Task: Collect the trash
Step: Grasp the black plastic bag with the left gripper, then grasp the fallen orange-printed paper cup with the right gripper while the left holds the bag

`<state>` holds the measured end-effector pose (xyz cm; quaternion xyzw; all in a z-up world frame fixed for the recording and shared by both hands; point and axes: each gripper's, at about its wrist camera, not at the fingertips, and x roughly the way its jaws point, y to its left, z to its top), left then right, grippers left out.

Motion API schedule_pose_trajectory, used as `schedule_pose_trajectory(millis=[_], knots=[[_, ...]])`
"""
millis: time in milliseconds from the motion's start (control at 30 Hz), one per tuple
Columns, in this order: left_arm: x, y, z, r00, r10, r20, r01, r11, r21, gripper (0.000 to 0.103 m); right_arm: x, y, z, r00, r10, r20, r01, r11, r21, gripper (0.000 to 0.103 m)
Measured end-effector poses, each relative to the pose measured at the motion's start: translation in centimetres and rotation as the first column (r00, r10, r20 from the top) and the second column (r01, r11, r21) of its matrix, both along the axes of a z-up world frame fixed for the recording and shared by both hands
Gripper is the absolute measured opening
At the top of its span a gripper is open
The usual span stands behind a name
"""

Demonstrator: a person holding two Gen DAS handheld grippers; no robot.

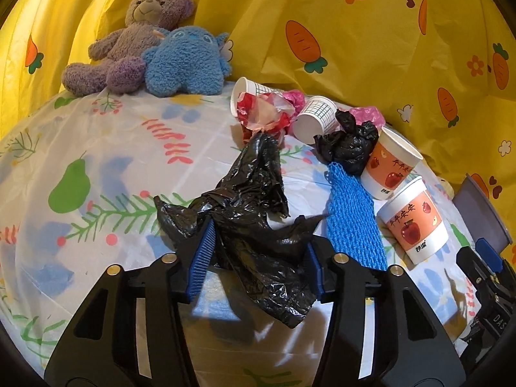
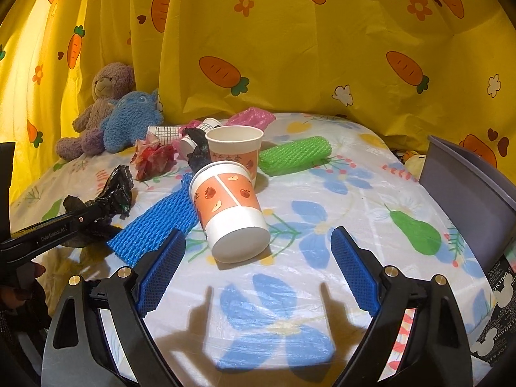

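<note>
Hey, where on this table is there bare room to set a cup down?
Free: tablecloth between the plush toys and black bag; also between the tipped apple cup and grey bin. Crowded: the middle back, around the grid cups and wrappers.

It looked like a home room dressed up for a child rather than a workshop or office. A yellow curtain [image 2: 290, 48] printed with carrots and flowers hung all along the far side, and the bench [image 2: 322, 193] wore a plastic cover patterned with pears, blossoms and sprigs. At the far left a purple teddy bear [image 1: 135, 38] and a blue plush toy [image 1: 187, 61] sat against the curtain, with a grey storage bin [image 2: 467, 187] at the right edge.
</note>
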<state>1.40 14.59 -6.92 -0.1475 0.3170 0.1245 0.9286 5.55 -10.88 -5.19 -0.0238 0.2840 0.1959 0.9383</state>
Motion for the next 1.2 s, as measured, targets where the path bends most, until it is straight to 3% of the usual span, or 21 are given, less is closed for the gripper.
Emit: schedule_pose_trajectory(millis=[167,433,733,800,1200], knots=[[0.1,0.6,-0.3,1.0,-0.021,0.013,0.022,0.999,-0.039,0.017,1.9,0.9,-0.8,0.998,0.031,-0.051,-0.032,0.999,-0.008,0.082],[-1.2,0.8,1.4,0.995,-0.004,0.101,0.009,0.999,-0.049,0.009,4.3,1.9,-1.8,0.99,0.066,-0.122,-0.067,0.998,-0.009,0.079],[-1.9,0.5,3.3,0.987,0.001,0.164,0.01,0.998,-0.063,0.008,5.6,2.6,-2.4,0.976,0.113,-0.186,-0.113,0.994,0.01,0.069],[-2.0,0.1,3.4,0.986,-0.002,0.164,0.012,0.998,-0.06,0.008,5.7,2.8,-2.5,0.974,0.123,-0.19,-0.125,0.992,0.006,0.06],[-2.1,-1.4,4.3,0.983,-0.032,0.183,0.04,0.998,-0.041,0.008,4.4,1.7,-2.1,0.978,0.145,-0.153,-0.141,0.989,0.035,0.058]])
